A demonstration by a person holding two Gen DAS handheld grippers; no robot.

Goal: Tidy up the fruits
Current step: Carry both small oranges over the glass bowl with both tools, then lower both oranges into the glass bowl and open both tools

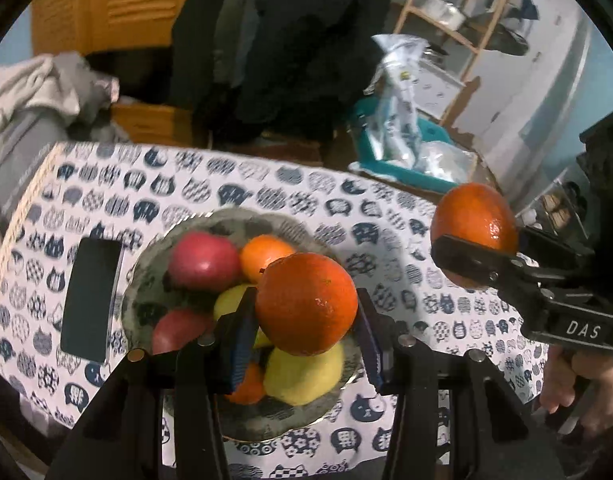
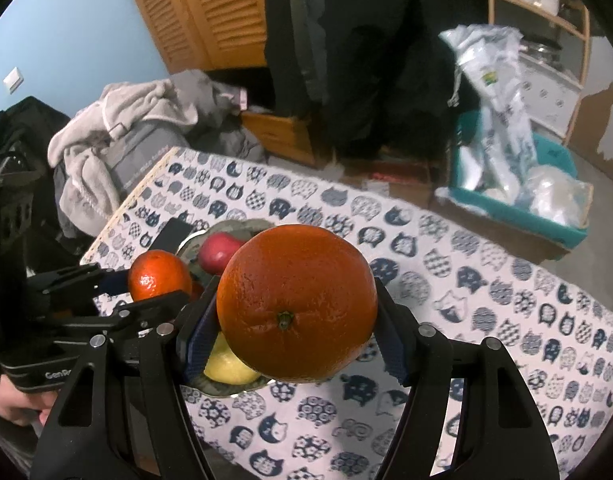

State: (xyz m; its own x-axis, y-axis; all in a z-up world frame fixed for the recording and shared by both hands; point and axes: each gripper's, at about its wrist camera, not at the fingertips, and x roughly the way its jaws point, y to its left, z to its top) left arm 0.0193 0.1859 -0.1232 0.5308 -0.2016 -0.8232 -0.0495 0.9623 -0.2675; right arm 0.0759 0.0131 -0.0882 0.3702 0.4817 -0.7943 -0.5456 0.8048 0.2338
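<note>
My left gripper [image 1: 304, 308] is shut on an orange [image 1: 306, 304] and holds it above a grey plate [image 1: 146, 280] of fruit: two red apples [image 1: 204, 266], yellow lemons [image 1: 302, 376] and smaller oranges [image 1: 264, 258]. My right gripper [image 2: 296, 312] is shut on a second orange [image 2: 296, 304], held above the table to the right of the plate [image 2: 226, 226]. The right gripper and its orange [image 1: 476, 232] show at the right of the left wrist view. The left gripper's orange [image 2: 158, 276] shows at the left of the right wrist view.
The table wears a white cloth with blue cat prints [image 1: 266, 196]. A black phone [image 1: 92, 300] lies left of the plate. Beyond the table stand a teal bin of plastic bags [image 2: 518, 196], a pile of grey clothes [image 2: 146, 120] and a wooden shelf [image 1: 458, 12].
</note>
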